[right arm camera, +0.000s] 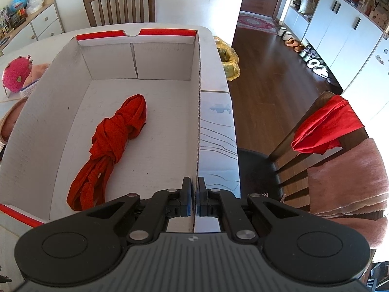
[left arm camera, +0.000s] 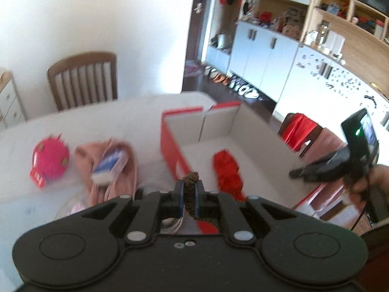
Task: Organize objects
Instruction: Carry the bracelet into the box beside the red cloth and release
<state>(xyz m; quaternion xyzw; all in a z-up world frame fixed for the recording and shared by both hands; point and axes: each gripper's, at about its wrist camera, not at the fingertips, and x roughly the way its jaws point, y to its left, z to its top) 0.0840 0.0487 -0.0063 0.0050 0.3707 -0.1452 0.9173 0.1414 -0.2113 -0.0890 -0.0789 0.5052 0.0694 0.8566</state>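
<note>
My left gripper (left arm camera: 190,185) is shut on a brown braided cord (left arm camera: 191,192), held up above the table near the box's left wall. The red cardboard box (left arm camera: 170,143) with a white inside stands open on the table. A knotted red cloth (left arm camera: 227,170) lies on its floor. In the right wrist view the same red cloth (right arm camera: 114,143) lies left of centre in the box (right arm camera: 109,60). My right gripper (right arm camera: 195,183) is shut on the box's right wall. From the left wrist view, the right gripper (left arm camera: 297,173) shows at the box's right side, with a hand on it.
Left of the box on the white table (left arm camera: 136,119) lie a pink fuzzy ball (left arm camera: 51,158), a pink garment (left arm camera: 121,185) and a blue-and-white packet (left arm camera: 109,165). A wooden chair (left arm camera: 83,79) stands behind. Another chair (right arm camera: 323,131) with red cloth stands right, and a yellow bag (right arm camera: 228,58) beyond.
</note>
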